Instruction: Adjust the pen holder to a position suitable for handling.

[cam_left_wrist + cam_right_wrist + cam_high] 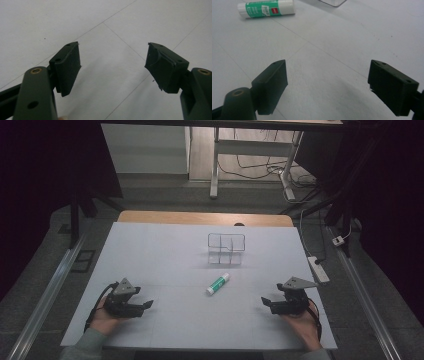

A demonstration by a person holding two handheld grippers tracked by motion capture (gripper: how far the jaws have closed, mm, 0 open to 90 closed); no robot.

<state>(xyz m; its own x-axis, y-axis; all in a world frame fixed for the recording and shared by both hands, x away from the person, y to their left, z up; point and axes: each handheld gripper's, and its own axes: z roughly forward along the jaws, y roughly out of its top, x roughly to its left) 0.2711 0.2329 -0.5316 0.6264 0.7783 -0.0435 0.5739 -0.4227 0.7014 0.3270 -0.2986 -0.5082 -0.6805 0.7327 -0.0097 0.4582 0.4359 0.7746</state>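
Resting at the near edge of the table [165, 245], the left gripper [146, 305] and right gripper [266, 302] both stand with jaws apart, empty. Between them, a little farther, lies the glue stick [218, 284], untouched. Beyond it the clear organizer [226, 249] waits; everything looks still to do.
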